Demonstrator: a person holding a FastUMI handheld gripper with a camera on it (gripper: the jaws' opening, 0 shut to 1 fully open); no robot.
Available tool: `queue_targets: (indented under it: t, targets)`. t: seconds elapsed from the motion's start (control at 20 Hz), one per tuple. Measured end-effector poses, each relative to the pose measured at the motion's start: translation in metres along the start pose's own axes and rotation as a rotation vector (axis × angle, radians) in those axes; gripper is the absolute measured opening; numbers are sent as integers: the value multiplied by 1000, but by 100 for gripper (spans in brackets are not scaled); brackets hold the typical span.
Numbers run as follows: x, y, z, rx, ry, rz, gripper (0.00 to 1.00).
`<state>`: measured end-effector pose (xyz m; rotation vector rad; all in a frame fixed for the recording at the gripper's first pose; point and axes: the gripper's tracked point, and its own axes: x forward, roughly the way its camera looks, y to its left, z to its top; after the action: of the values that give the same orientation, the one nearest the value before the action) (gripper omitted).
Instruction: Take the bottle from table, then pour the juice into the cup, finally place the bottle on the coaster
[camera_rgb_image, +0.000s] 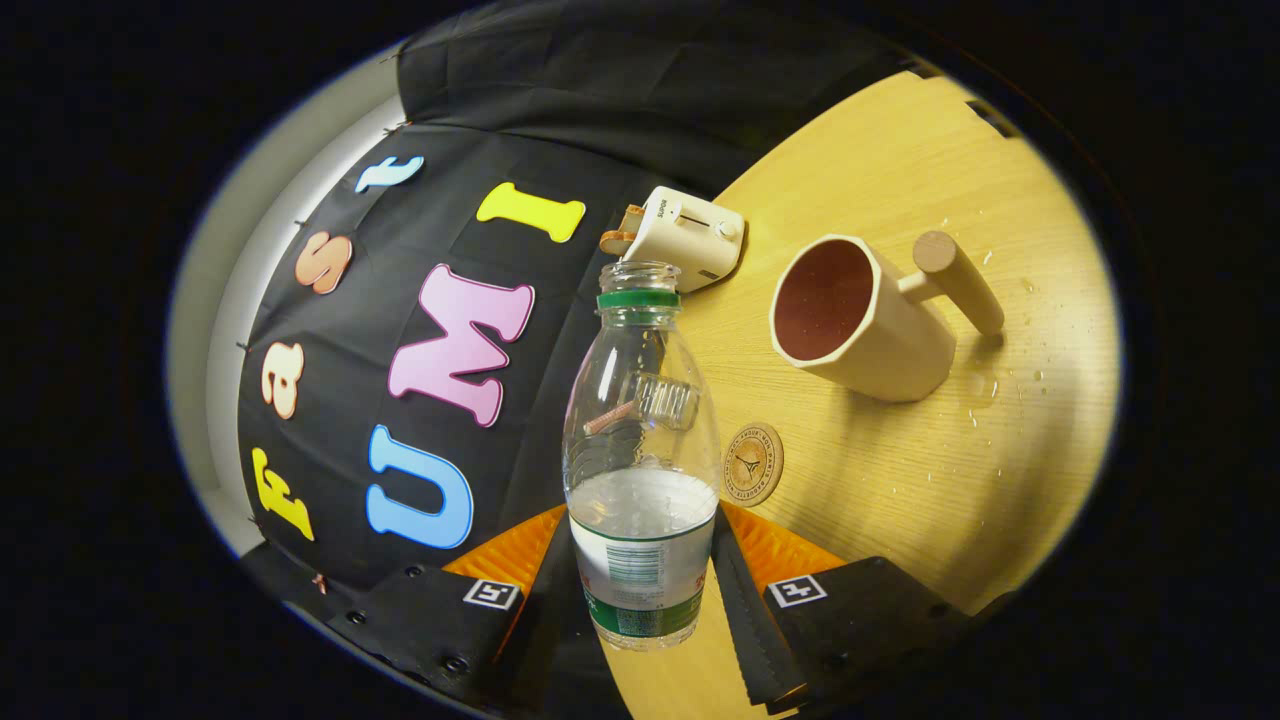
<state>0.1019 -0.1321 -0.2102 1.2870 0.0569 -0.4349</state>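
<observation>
My gripper (642, 580) is shut on a clear plastic bottle (640, 440), both fingers pressing its labelled lower body. The bottle has a green neck ring, no cap, and clear liquid filling roughly its lower third. The view is rolled, so the wooden table (900, 480) slants. A cream cup (860, 320) with a dark red inside and a wooden peg handle stands beyond the fingers, to the right of the bottle's neck. A small round wooden coaster (752, 464) lies on the table just beside the bottle, between it and the cup.
A cream toaster (685, 238) with a slice of bread in it sits at the table's far edge, behind the bottle's mouth. Water droplets (985, 400) speckle the wood past the cup. The black booth wall hangs behind the table.
</observation>
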Motion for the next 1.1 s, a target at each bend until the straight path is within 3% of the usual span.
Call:
queue_targets:
  t: [0.75, 1.1]
  targets:
    - [14, -16, -9, 219, 89, -32, 75]
    - [18, -14, -6, 311, 72, -38, 74]
